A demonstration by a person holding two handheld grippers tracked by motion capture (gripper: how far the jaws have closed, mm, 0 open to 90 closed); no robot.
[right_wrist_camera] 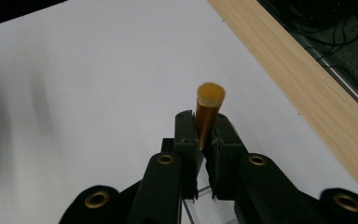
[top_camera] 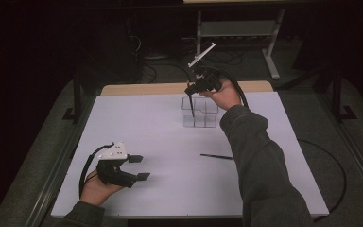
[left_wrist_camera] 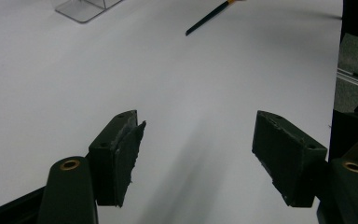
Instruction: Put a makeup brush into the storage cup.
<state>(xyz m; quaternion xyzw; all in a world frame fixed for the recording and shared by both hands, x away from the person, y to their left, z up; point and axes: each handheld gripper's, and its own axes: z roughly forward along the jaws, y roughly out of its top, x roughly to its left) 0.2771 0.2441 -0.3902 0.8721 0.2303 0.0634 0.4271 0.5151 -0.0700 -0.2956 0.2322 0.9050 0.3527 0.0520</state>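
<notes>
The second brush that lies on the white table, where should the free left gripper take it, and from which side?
Grip the loose brush at mid-handle, coming from above with the jaws across its length. It lies flat and thin on the table, so only its sides offer a hold. The left gripper is open.

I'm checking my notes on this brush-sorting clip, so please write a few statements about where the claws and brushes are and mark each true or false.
1. The right claw is shut on a brush with a gold ferrule. True.
2. The held brush hangs over the clear organizer, handle pointing down. True.
3. The left claw grips the second brush. False: its jaws stand wide open with nothing between them, and that brush lies on the white table.
4. The clear organizer stands at the table's near edge. False: it stands toward the far side.
5. The left claw is near the table's near left corner. True.
</notes>
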